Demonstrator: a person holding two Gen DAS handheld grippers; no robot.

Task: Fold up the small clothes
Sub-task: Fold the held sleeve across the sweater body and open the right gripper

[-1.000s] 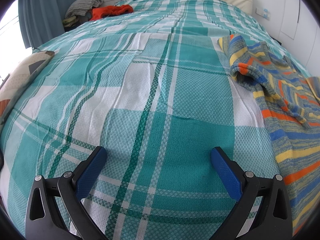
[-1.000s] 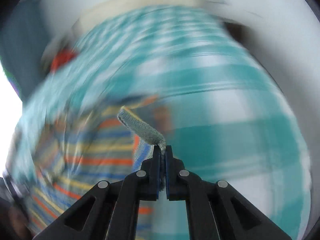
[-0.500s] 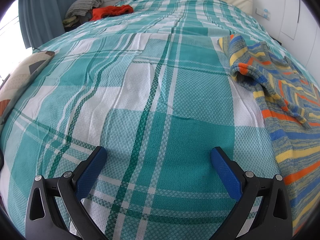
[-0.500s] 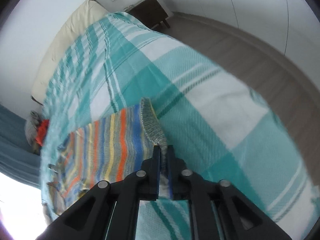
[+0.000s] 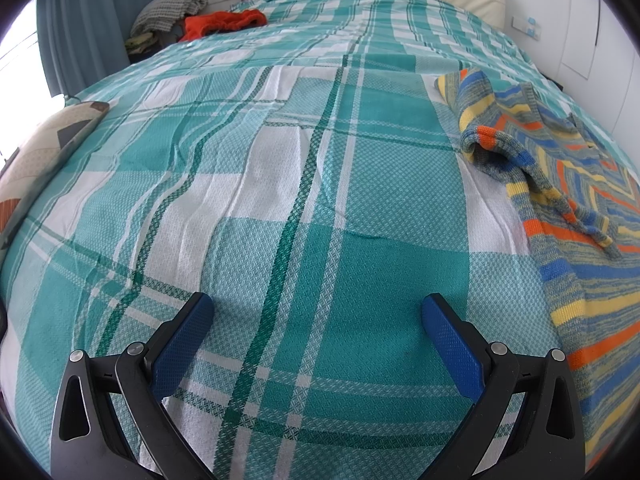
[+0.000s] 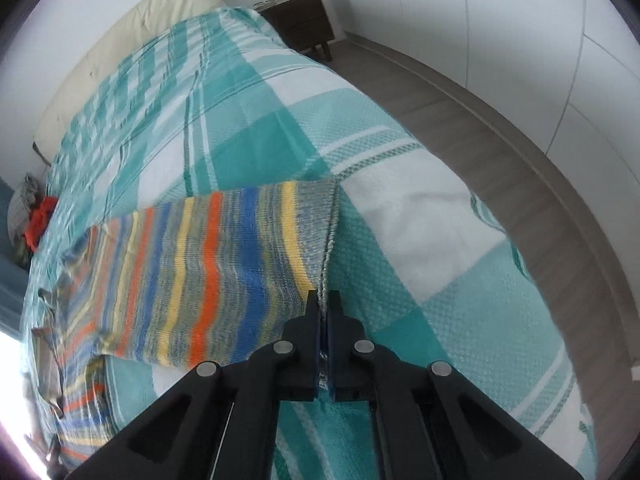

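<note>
Sweater (image 6: 208, 272) stretches across the frame's left and centre on the bedspread (image 6: 420, 216), its hem pinched in the right gripper (image 6: 323, 300); left gripper (image 5: 316, 312), bottom centre, gapes wide.

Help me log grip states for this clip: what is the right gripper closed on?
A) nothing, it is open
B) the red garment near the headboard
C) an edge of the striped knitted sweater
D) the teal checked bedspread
C: the right gripper is shut, pinching an edge of the striped knitted sweater above the teal checked bedspread.
</note>
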